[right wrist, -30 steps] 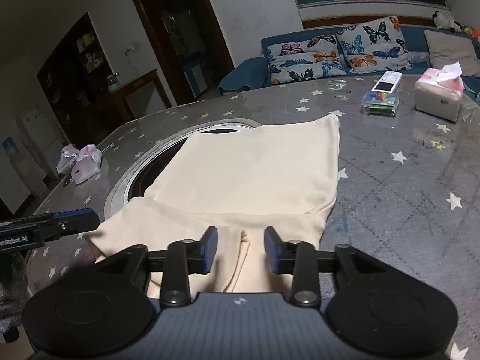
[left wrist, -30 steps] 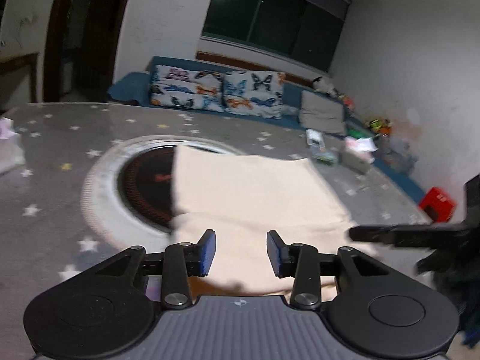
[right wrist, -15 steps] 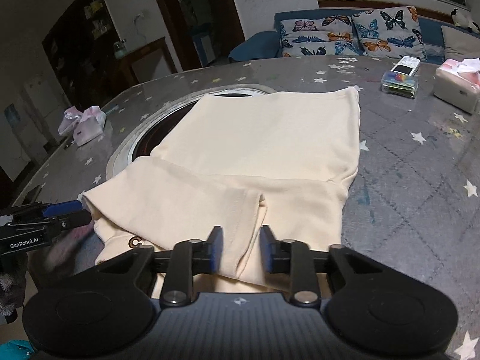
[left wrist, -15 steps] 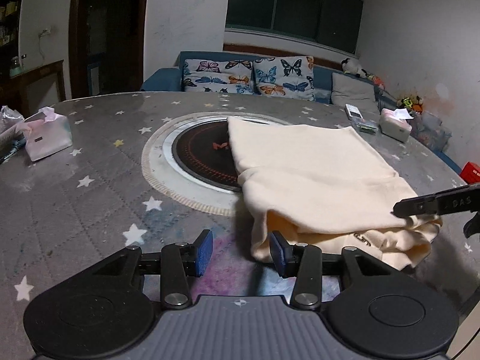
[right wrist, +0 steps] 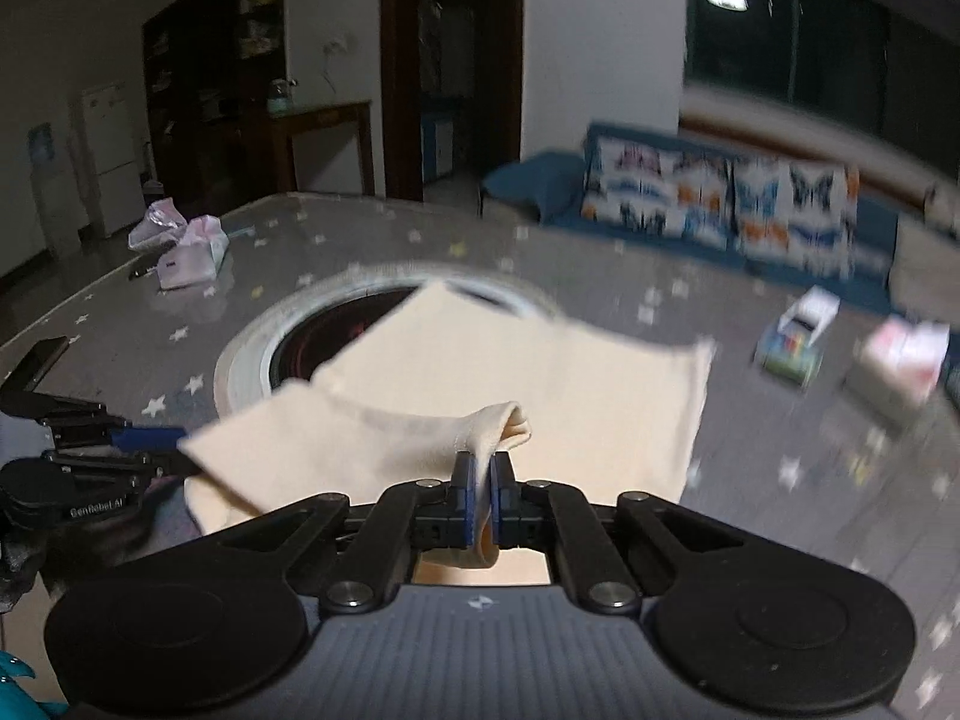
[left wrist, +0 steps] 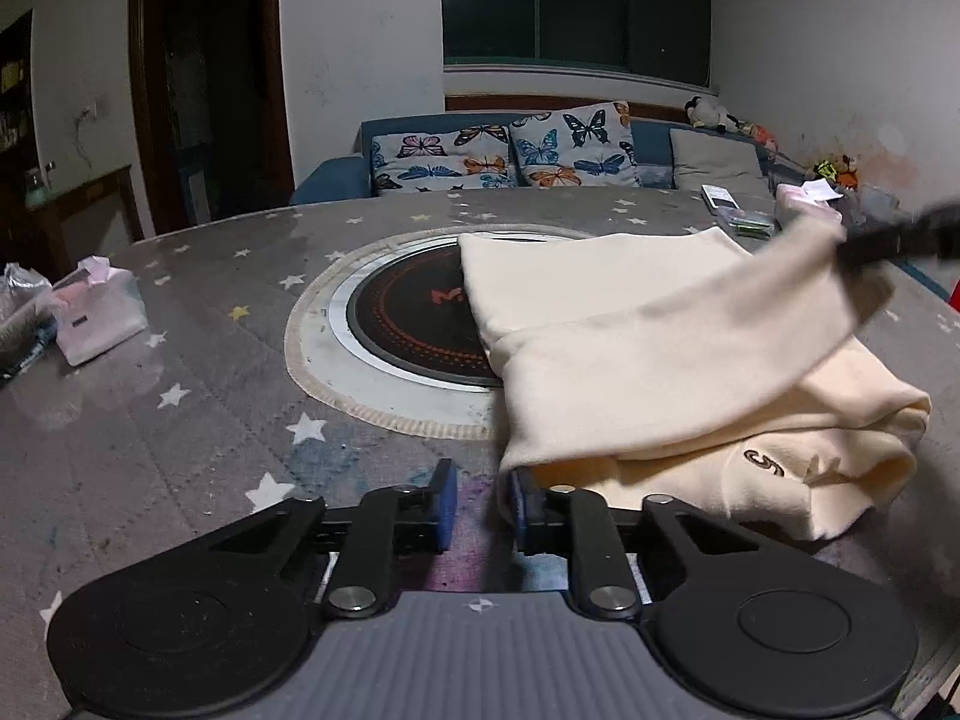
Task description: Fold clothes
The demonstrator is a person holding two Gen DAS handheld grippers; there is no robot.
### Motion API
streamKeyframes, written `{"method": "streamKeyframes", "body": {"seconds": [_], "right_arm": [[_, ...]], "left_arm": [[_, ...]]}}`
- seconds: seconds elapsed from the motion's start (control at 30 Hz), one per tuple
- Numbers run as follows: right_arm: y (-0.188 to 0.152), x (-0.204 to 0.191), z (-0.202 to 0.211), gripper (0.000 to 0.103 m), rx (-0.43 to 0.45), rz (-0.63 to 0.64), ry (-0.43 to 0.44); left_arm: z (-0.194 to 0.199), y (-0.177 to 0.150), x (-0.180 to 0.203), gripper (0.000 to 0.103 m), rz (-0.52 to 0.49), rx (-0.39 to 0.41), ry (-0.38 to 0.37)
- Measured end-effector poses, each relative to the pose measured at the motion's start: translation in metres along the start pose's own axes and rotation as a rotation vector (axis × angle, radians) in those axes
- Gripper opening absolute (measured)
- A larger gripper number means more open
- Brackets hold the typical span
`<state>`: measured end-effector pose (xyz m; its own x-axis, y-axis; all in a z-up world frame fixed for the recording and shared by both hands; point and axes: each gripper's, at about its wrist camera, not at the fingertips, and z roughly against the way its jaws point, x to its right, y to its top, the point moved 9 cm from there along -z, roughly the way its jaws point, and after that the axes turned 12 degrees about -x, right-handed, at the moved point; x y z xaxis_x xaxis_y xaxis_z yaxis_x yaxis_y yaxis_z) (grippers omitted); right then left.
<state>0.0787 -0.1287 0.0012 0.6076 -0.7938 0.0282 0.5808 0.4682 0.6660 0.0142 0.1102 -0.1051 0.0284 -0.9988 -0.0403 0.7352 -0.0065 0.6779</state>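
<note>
A cream garment (left wrist: 660, 348) lies partly folded on the grey star-patterned table (left wrist: 180, 420), over the right half of a round hob. My right gripper (right wrist: 482, 492) is shut on a bunched fold of that garment (right wrist: 540, 378) and holds it raised off the table. In the left wrist view it shows as a blurred black shape (left wrist: 900, 240) at the lifted layer's far end. My left gripper (left wrist: 483, 498) sits low at the garment's near left corner. Its jaws are closing, and only the stained table shows in the narrow gap. The cloth edge lies against the right finger (left wrist: 522, 504).
A round black hob with a white rim (left wrist: 414, 324) is set in the table's middle. A pink tissue pack (left wrist: 99, 318) lies at the left. A tissue box (right wrist: 900, 360) and a small box (right wrist: 798, 336) stand at the right. A sofa with butterfly cushions (left wrist: 498, 156) is behind.
My right gripper shut on a fold of the garment and raised it. My left gripper came down toward the near left corner, and its jaws narrowed.
</note>
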Motion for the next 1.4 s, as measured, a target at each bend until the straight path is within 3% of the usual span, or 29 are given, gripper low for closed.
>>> {"method": "streamKeyframes", "body": {"seconds": [0.1,0.4,0.6,0.8,1.07,1.27,1.4], "right_arm": [[0.004,0.001,0.01,0.004,0.024,0.006,-0.019],[-0.045,0.024,-0.045,0.006,-0.142,-0.11,-0.006],[-0.036,0.033,-0.028,0.008,-0.095,-0.104,-0.018],[-0.032,0.033,-0.032,0.008,-0.087,-0.097,-0.001],[-0.028,0.031,-0.05,0.01,-0.077,-0.112,-0.01],[-0.037,0.04,-0.066,0.01,-0.122,-0.139,-0.024],[-0.039,0.043,-0.061,0.01,-0.126,-0.131,-0.029]], "left_arm": [[0.001,-0.002,0.002,0.012,-0.026,0.01,0.026],[0.004,-0.006,0.001,0.01,-0.036,-0.014,0.023],[0.013,-0.002,-0.012,0.014,-0.011,-0.042,-0.019],[0.021,0.034,-0.017,0.014,0.036,0.006,-0.067],[-0.018,0.066,0.025,0.013,0.001,-0.008,-0.177],[-0.055,0.062,0.019,0.012,0.026,-0.069,-0.127],[-0.053,0.058,0.011,0.013,0.045,-0.065,-0.129]]}}
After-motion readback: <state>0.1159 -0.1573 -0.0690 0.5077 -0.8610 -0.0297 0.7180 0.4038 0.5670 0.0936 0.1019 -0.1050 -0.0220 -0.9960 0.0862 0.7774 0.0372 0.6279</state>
